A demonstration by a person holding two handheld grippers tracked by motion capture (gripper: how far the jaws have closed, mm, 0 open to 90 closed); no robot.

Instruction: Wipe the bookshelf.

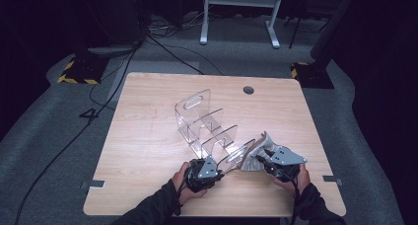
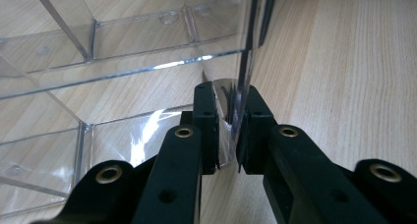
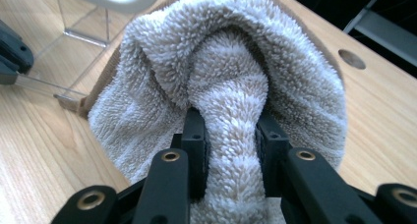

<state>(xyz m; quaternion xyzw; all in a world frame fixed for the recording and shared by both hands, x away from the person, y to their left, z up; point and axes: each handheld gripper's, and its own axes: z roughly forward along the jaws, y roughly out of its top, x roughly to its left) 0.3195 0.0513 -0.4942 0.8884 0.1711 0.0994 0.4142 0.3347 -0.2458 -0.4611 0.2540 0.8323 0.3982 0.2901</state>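
One clear acrylic rack (image 1: 207,124), left gripper (image 2: 230,128) clamped on its end panel, right gripper (image 3: 230,150) pinching one fluffy slipper (image 3: 231,71)

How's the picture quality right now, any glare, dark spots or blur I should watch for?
High view: floor around the table is dark, and the clear rack is hard to trace against the wood. Left gripper view: bright glare streaks on the rack's panels, near arms soft. Right gripper view: the fleecy cloth is evenly lit and sharp.
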